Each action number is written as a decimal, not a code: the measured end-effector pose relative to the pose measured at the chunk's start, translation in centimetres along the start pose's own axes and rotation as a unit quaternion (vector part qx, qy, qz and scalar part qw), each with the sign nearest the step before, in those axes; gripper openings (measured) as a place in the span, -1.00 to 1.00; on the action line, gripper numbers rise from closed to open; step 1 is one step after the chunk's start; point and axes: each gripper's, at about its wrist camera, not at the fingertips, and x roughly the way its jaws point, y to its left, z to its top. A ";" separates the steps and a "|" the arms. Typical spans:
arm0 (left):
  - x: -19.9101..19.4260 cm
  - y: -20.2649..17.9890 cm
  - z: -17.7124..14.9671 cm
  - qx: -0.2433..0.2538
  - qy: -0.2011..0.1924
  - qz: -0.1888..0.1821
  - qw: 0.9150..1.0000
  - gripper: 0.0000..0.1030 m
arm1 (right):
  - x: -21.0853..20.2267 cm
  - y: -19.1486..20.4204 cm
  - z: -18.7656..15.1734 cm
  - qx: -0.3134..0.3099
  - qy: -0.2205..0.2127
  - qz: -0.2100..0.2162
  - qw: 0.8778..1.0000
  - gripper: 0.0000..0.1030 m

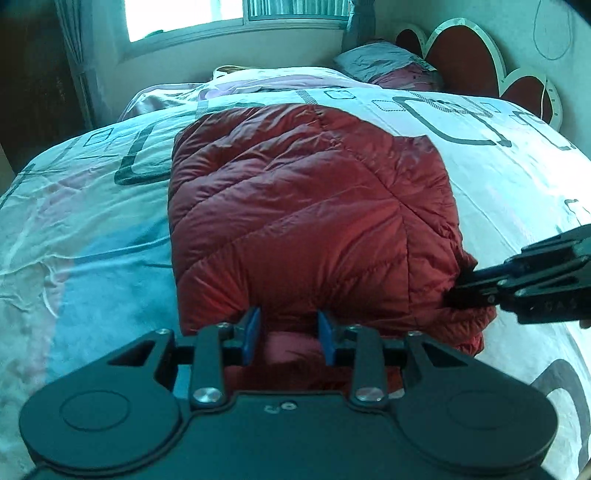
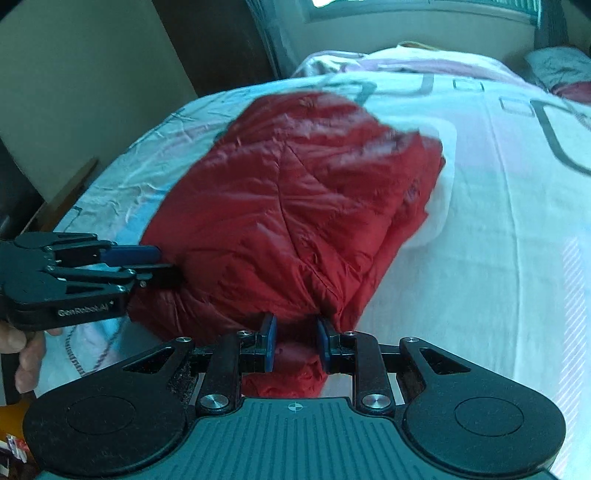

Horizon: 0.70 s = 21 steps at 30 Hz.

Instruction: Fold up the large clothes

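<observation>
A red quilted jacket lies folded into a thick bundle on the bed. In the left wrist view my left gripper sits at the jacket's near edge, and red fabric fills the gap between its blue pads. My right gripper comes in from the right and bites the jacket's near right corner. In the right wrist view the jacket is blurred, and my right gripper is shut on a bunched roll of its fabric. My left gripper clamps the near left corner there.
The bed cover is white with grey and pink patterns and spreads wide on both sides. A pillow and a red headboard stand at the far right, under a window. A hand holds the left gripper.
</observation>
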 end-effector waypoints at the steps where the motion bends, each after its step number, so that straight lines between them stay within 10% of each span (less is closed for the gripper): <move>1: 0.1 0.0 -0.1 0.000 -0.001 0.001 1.000 -0.33 | 0.2 -0.1 -0.1 0.001 0.001 0.000 1.000 -0.53; 16: -0.2 0.2 0.1 0.001 0.002 -0.002 1.000 -0.35 | 0.1 0.3 0.7 -0.007 0.010 -0.003 1.000 -0.53; 21: -2.7 1.7 1.9 -0.024 -0.056 -0.012 0.998 -0.08 | -3.9 0.1 2.9 -0.002 -0.072 0.008 0.997 -0.53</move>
